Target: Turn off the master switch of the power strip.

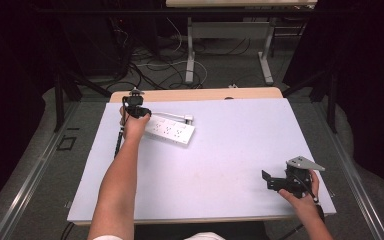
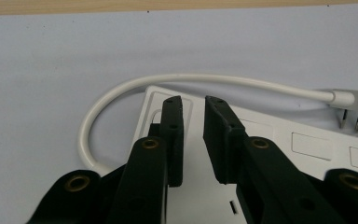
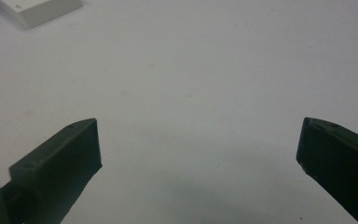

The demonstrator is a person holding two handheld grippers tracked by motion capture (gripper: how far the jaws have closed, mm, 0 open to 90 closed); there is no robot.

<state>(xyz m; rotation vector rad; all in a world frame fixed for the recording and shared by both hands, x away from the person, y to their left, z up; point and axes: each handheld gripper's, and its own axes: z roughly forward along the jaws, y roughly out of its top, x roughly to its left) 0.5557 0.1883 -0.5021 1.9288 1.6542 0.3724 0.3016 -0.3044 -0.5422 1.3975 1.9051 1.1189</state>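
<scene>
A white power strip lies at the far left of the pale table, its short white cable looping round to a plug beside it. My left gripper hovers over the strip's left end. In the left gripper view its jaws stand a narrow gap apart above the strip's top face, with nothing between them. My right gripper rests near the front right corner, jaws wide open over bare table. A corner of the strip shows far off in the right gripper view.
A wooden edge runs along the table's far side. Beyond it are metal desk legs and loose cables on the floor. A dark cable trails from the left gripper along the table's left side.
</scene>
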